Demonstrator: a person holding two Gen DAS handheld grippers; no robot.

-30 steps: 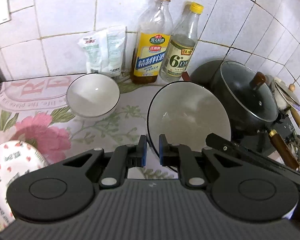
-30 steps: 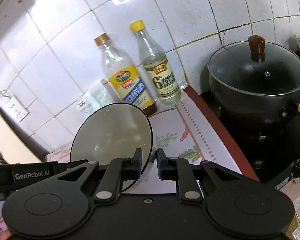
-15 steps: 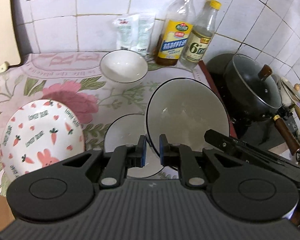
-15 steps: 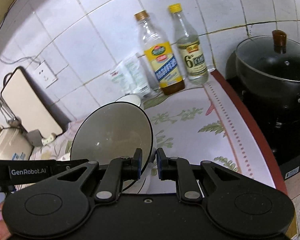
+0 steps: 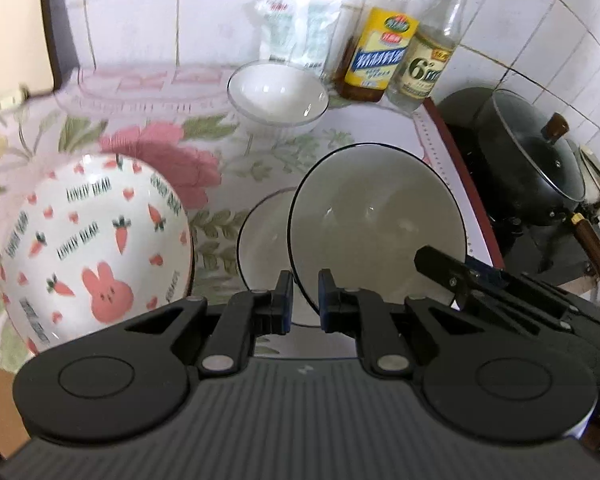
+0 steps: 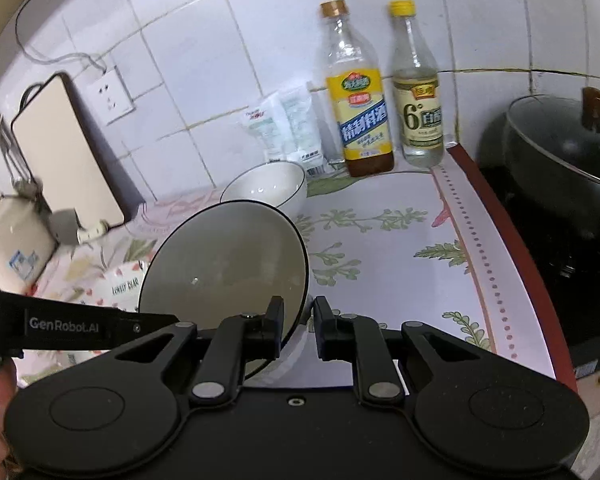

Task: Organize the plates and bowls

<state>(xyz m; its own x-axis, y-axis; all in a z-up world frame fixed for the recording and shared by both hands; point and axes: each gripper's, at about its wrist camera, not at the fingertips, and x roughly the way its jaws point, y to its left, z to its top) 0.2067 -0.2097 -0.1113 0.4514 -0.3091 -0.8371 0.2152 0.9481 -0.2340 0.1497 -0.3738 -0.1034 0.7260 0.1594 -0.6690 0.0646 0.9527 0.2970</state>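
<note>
On the left of the tabletop point(image 5: 380, 128) rests the carrot-print plate point(image 5: 96, 248). Just right of it sits a black-rimmed bowl point(image 5: 260, 240), and farther back, near the bottles, a small white bowl point(image 5: 276, 94). The left tool point(image 5: 305, 302) pinches the near rim of the large bowl point(image 5: 376, 224), which hangs tilted above the black-rimmed bowl. The right tool point(image 6: 298, 328) pinches the same bowl's opposite rim. The step in hand appears to be nesting: level the large bowl, centre it over the lower bowl, descend slowly with both tools matched, and spread the fingers only once the weight is seated. Uneven lowering risks rim contact and chipping.
</note>
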